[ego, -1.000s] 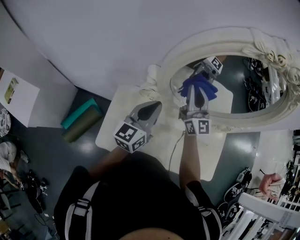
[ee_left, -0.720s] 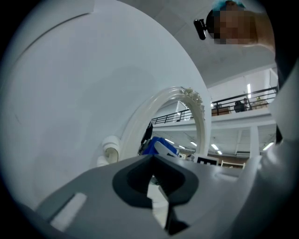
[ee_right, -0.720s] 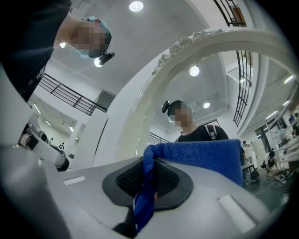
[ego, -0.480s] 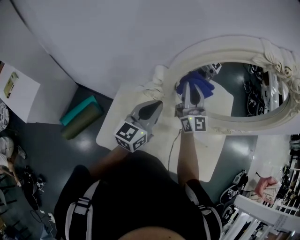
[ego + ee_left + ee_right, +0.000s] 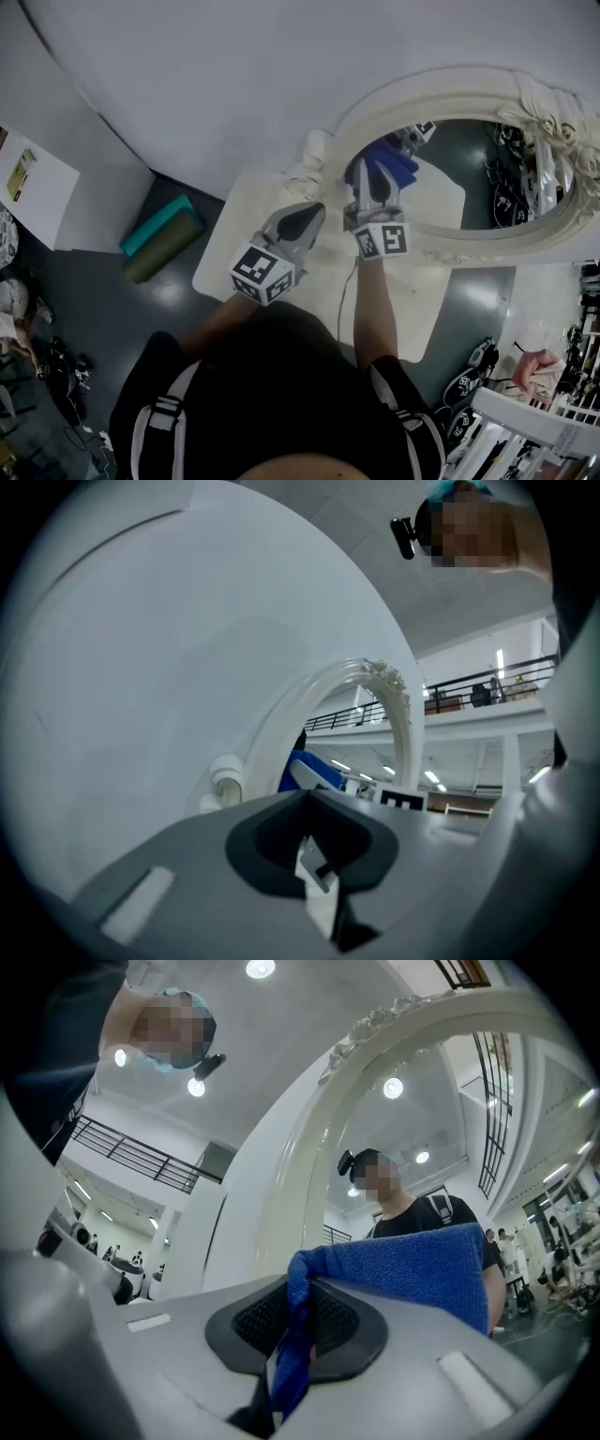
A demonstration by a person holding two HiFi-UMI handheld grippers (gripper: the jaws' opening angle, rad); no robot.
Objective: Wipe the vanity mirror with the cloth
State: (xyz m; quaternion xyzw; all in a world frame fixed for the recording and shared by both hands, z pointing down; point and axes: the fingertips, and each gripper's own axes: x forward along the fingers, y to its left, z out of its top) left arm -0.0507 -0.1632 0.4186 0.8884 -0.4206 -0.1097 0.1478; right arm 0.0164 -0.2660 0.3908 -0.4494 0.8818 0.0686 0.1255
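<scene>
Cloth (image 5: 392,161) clamped in right tongs (image 5: 372,180), at left edge of mirror (image 5: 478,178); glass runs rightward from there. Left tongs (image 5: 304,216) pinched together, empty, just left of mirror, farther from glass.

Head view looks steeply down; all three views share the mirror (image 5: 469,173).

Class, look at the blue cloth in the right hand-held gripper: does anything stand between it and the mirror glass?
Nothing visible does. The blue cloth, pinched in the right hand-held gripper, is right at the mirror glass, close to the frame. The left hand-held gripper sits off to one side.
</scene>
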